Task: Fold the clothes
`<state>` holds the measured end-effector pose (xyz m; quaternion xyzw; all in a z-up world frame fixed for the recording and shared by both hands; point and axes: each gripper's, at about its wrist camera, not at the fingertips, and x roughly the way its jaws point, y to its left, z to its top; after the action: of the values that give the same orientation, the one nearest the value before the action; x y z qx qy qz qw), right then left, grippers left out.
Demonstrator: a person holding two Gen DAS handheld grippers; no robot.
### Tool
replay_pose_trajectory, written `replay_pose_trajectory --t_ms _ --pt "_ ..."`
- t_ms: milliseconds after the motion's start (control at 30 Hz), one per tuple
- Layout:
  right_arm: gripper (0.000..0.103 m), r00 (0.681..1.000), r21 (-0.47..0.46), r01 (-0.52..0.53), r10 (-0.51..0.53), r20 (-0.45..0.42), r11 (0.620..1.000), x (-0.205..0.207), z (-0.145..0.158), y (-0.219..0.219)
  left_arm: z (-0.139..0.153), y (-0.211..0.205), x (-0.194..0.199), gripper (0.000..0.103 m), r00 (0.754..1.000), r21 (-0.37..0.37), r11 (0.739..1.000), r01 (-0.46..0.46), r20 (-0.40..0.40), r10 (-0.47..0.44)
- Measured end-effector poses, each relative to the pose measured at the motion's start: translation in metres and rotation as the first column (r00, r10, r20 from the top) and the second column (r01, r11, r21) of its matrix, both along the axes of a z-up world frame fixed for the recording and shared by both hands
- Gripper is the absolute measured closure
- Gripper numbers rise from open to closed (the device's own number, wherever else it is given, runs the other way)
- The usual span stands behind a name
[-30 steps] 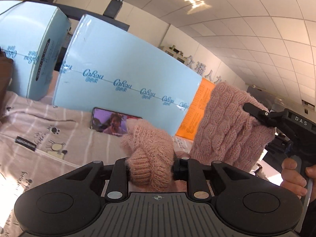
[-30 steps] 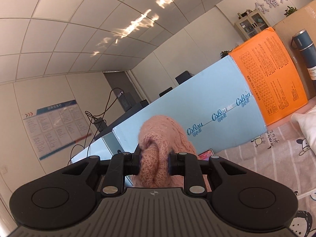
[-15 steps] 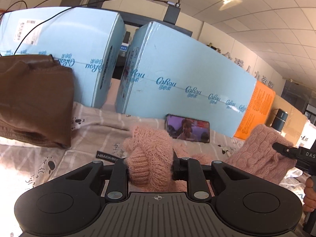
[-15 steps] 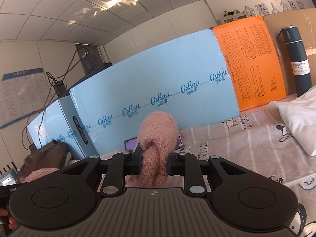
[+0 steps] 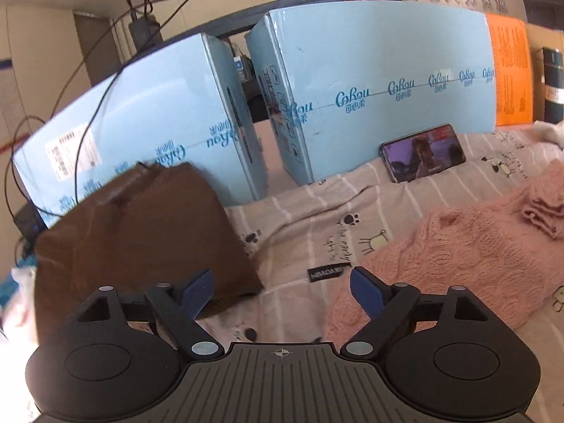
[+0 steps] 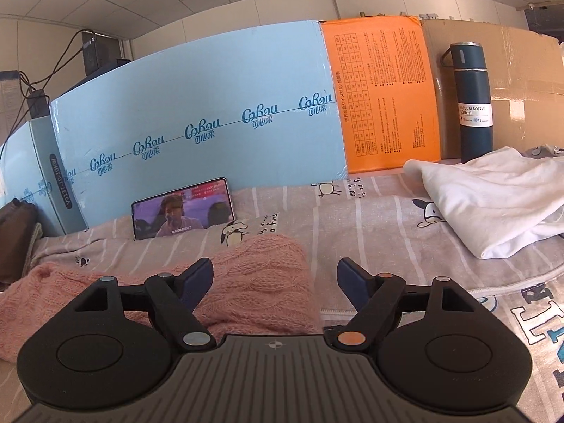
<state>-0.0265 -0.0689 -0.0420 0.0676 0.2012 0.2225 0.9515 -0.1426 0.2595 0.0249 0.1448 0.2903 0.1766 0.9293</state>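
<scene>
Lying flat, pink sweater (image 6: 253, 282); your left hand-held gripper (image 5: 282, 290) and right hand-held gripper (image 6: 275, 278) just opened, both released, sweater at 12 o'clock.

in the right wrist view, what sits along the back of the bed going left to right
brown garment → phone propped against the light blue box → orange box → dark blue vacuum bottle → cardboard box
</scene>
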Motion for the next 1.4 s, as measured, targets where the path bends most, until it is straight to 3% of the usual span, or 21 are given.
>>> replay_pose_trajectory --t_ms 33,67,167,200,267,333,367,500,633,767,800,900,967,1067,1167,1267,1400 --pt "0.023 1.0 0.001 -0.002 0.002 0.006 1.0 0.0 0.0 0.0 0.003 -0.002 0.001 0.009 1.0 0.037 0.999 0.012 0.008 -0.013" --pt "0.023 1.0 0.007 -0.014 0.014 0.02 1.0 -0.002 0.001 -0.001 0.004 -0.003 0.003 0.007 0.999 0.008 1.0 0.019 0.032 -0.02" --pt "0.018 0.991 -0.01 -0.102 0.103 0.082 0.995 -0.014 0.005 0.005 0.001 -0.002 0.006 0.001 0.992 -0.158 0.986 0.044 0.122 -0.025" --pt "0.017 0.985 -0.023 -0.136 0.138 0.103 0.99 -0.019 0.006 0.007 -0.005 -0.001 0.006 0.001 0.987 -0.278 0.959 0.057 0.16 -0.012" --pt "0.015 0.963 -0.075 -0.223 0.232 0.138 0.972 -0.03 0.009 0.018 -0.018 0.002 0.009 0.001 0.98 -0.47 0.877 0.1 0.201 -0.004" --pt "0.014 0.939 -0.14 -0.297 0.316 0.138 0.944 -0.038 0.01 0.031 -0.033 0.003 0.014 0.001 0.977 -0.585 0.803 0.116 0.211 0.012" --pt "0.013 0.928 -0.178 -0.323 0.348 0.132 0.93 -0.042 0.01 0.04 -0.039 0.001 0.016 0.001 0.977 -0.61 0.785 0.112 0.21 0.023" --pt "0.007 0.913 -0.291 -0.345 0.391 0.117 0.892 -0.047 0.005 0.068 -0.049 -0.005 0.012 0.001 0.98 -0.573 0.817 0.073 0.195 0.049" --pt "0.007 0.932 -0.358 -0.331 0.361 0.018 0.873 -0.032 -0.005 0.084 -0.057 0.006 0.005 0.001 0.978 -0.609 0.791 0.057 0.193 0.078" --pt "0.01 0.95 -0.322 -0.306 0.311 -0.037 0.896 -0.02 -0.009 0.078 -0.072 0.017 0.01 0.0 0.987 -0.66 0.751 -0.011 0.113 0.113" --pt "0.012 0.956 -0.317 -0.29 0.291 -0.046 0.903 -0.018 -0.01 0.077 -0.072 0.016 0.009 0.0 0.987 -0.657 0.754 -0.008 0.115 0.111" --pt "0.023 0.962 -0.323 -0.267 0.27 -0.038 0.908 -0.019 -0.01 0.077 -0.073 0.014 0.009 0.0 0.989 -0.659 0.752 0.013 0.121 0.089" --pt "0.052 0.968 -0.317 -0.243 0.248 -0.024 0.917 -0.019 -0.008 0.074 -0.073 0.013 0.009 0.0 0.989 -0.657 0.754 0.016 0.123 0.087" --pt "0.077 0.978 -0.284 -0.2 0.208 -0.002 0.938 -0.019 -0.004 0.066 -0.074 0.012 0.008 0.0 0.989 -0.659 0.752 0.022 0.126 0.082" --pt "0.088 0.983 -0.197 -0.172 0.181 0.028 0.965 -0.017 0.004 0.05 -0.073 0.011 0.008 0.0 0.989 -0.655 0.755 0.024 0.125 0.077" --pt "0.088 0.988 -0.14 -0.074 0.091 0.122 0.987 -0.019 0.014 0.033 -0.073 0.009 0.008 0.0 0.99 -0.646 0.763 0.023 0.122 0.074" --pt "0.088 0.98 -0.025 0.076 -0.07 0.186 0.997 -0.013 0.023 -0.001 -0.073 0.008 0.008 0.0 0.99 -0.636 0.771 0.022 0.12 0.07"
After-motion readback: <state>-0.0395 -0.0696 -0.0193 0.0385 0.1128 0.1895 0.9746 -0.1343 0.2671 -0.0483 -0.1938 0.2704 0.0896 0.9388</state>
